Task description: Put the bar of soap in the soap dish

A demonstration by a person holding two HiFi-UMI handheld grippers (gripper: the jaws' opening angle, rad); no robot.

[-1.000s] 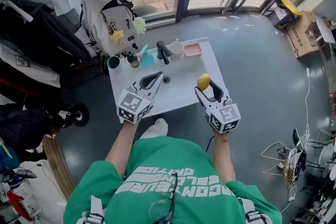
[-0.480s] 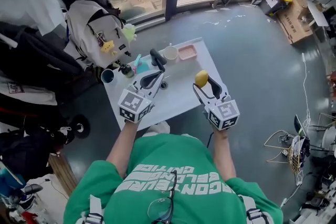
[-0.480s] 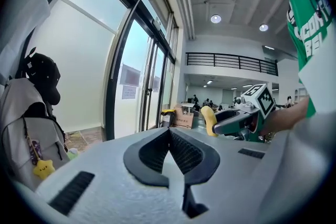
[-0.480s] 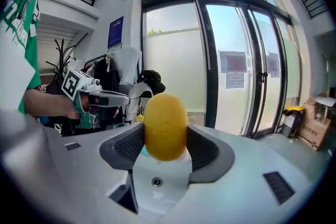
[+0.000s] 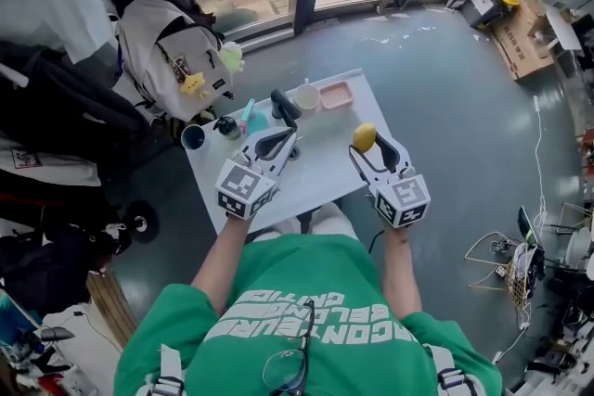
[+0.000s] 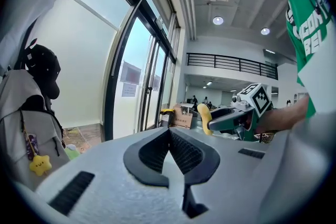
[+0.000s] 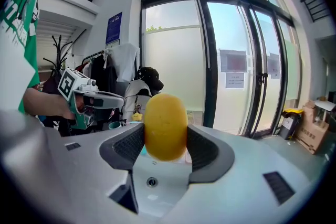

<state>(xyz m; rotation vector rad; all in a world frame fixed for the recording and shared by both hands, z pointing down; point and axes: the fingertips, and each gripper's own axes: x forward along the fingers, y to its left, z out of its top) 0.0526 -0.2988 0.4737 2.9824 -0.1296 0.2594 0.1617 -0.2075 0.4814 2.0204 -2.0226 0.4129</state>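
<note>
One hand-held gripper, the right, still clamps the soap.

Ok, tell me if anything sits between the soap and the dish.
Nothing visible does. The soap is clamped in the right gripper, and the white top between it and the pink dish is bare. The cup stands left of the dish, off that line.

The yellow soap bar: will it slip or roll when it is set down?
The soap bar looks rounded and smooth, so it may roll once released. It seems rigid: the right claw pinches it without visible denting.
</note>
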